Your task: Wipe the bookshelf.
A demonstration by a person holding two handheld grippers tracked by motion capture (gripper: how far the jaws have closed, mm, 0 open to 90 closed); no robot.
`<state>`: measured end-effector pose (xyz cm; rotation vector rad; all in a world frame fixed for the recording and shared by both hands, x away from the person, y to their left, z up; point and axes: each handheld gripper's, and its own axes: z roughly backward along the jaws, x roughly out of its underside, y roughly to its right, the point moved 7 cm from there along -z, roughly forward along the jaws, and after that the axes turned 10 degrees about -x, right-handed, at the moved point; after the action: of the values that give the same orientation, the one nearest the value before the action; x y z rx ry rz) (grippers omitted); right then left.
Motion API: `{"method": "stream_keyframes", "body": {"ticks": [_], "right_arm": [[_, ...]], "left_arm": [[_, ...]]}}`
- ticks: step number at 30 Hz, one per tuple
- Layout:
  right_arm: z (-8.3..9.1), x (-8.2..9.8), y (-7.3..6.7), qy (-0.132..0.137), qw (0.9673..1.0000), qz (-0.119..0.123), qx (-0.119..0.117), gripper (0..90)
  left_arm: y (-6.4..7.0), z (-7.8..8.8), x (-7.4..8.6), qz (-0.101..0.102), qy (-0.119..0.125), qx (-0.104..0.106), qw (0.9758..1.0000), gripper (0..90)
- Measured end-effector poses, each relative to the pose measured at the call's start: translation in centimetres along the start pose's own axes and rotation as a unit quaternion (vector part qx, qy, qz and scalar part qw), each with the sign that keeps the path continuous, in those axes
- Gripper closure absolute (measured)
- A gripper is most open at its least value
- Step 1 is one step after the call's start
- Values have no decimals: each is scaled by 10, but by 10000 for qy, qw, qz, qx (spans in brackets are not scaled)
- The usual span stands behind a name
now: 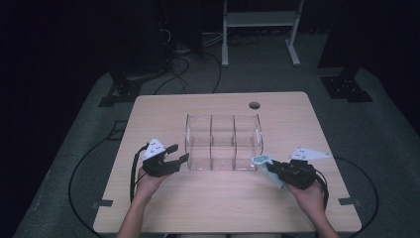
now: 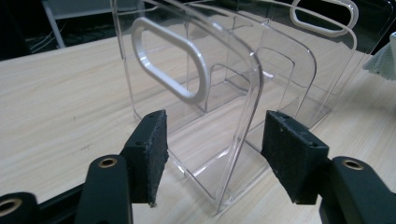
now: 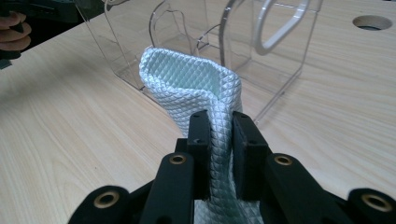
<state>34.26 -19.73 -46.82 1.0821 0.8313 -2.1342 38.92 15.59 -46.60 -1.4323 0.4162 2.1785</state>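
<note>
On the table (image 1: 148, 111), right gripper (image 3: 219, 135) fingers clamped on white cloth (image 3: 191, 84); left gripper (image 2: 215, 154) fingers apart astride clear organizer's (image 2: 243, 93) wall

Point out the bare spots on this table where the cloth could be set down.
Free: the table's far strip between the organizer and the hole, its left edge beyond the left gripper, and the near middle between the hands. Crowded: beside the organizer's ends, where the right gripper holds the cloth.
</note>
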Motion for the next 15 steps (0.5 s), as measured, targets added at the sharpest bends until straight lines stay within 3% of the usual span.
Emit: {"method": "stream_keyframes", "body": {"ticks": [15], "right_arm": [[26,19,26,-105,9991,-223,338,776]], "left_arm": [[-2,6,14,87,-149,33,9998,317]]}}
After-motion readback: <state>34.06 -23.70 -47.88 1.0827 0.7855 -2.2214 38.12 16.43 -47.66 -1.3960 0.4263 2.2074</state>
